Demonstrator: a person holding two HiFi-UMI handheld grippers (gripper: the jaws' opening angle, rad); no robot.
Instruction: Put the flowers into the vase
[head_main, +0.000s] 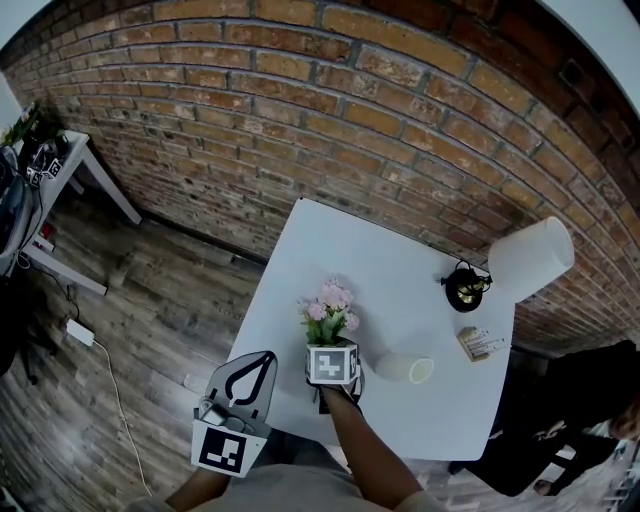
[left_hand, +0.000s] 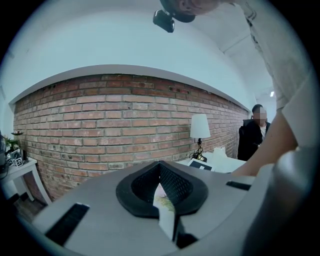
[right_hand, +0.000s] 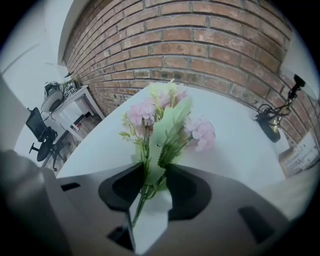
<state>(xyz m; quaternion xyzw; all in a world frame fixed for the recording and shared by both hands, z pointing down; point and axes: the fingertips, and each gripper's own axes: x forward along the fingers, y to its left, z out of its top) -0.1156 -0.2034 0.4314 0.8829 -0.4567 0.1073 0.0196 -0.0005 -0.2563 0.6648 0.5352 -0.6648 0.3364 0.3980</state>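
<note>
Pinching the flowers (right_hand: 145, 112) by thin stems in the right claw (right_hand: 152, 170), keeping the left claw (left_hand: 160, 167) closed and empty, risking stems slipping or nudging the vase (head_main: 405, 368) lying sideways just right of that claw.

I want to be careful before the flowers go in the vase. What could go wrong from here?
1. The vase appears to lie on its side on the table; pushed by stems, it may roll.
2. The left gripper is beside the table edge, shut, not steadying it.
3. The right gripper pinches only thin stems of the flowers; they might slip or bend.
</note>
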